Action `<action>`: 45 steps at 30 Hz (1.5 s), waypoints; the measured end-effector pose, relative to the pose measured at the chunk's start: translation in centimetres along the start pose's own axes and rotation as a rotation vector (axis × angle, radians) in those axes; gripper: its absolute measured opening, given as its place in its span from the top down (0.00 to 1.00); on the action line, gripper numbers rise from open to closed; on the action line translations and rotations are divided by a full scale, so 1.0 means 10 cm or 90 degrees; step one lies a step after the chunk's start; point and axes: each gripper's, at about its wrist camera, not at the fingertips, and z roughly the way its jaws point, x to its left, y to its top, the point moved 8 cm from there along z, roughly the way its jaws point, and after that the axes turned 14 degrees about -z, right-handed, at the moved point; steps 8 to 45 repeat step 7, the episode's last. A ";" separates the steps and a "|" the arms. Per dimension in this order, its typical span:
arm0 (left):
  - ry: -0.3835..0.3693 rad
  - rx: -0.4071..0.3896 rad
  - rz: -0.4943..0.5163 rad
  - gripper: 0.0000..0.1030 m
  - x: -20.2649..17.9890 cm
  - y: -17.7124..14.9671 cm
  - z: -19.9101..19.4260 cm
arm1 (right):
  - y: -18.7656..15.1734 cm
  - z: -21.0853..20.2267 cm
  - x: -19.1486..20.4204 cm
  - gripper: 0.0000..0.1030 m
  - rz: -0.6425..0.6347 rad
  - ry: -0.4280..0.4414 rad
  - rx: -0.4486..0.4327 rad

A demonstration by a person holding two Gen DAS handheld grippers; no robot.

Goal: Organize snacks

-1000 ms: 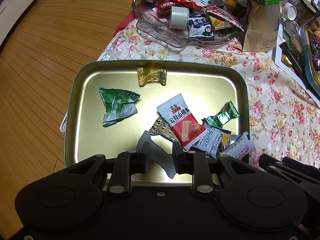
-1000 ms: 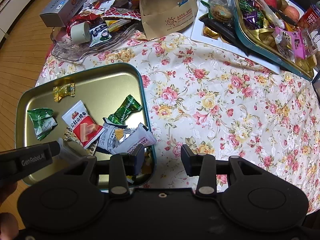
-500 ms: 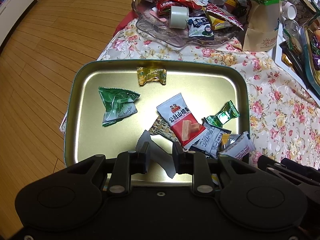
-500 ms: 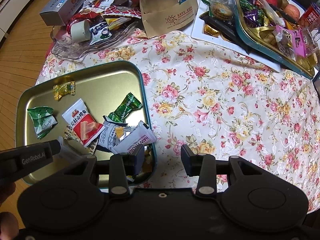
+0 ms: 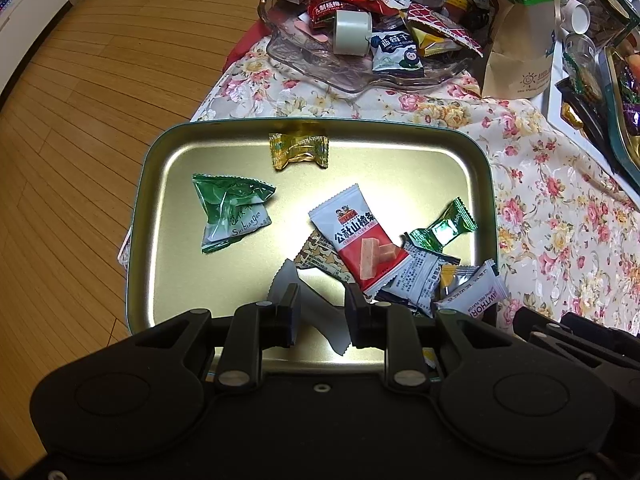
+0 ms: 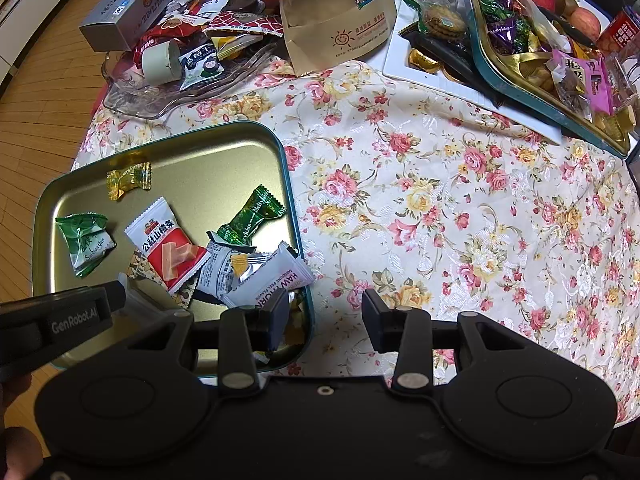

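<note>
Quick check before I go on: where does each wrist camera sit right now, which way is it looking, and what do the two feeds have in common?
Left wrist: on the left gripper, looking down over the gold tray; a silvery wrapper sits between its fingers; the right gripper's black frame shows lower right.
Right wrist: on the right gripper, looking down where the tray's right rim meets the floral tablecloth; jaws open, empty; the left gripper and fingertips of a hand show lower left.
Shared: the tray, the red-and-white snack pack, the glass dish, the paper bag.

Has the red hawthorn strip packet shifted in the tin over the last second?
No. The red packet lies at the same spot against the tin's rim, overlapping the same neighbouring wrappers as before.
</note>
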 end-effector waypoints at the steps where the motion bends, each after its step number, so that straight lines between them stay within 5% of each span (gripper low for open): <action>1: 0.000 0.000 0.000 0.67 0.00 0.00 0.00 | 0.00 0.00 0.00 0.59 0.000 0.000 0.000; 45: 0.000 0.000 0.001 0.67 0.00 0.00 0.00 | 0.00 0.00 0.01 0.59 0.000 0.000 0.000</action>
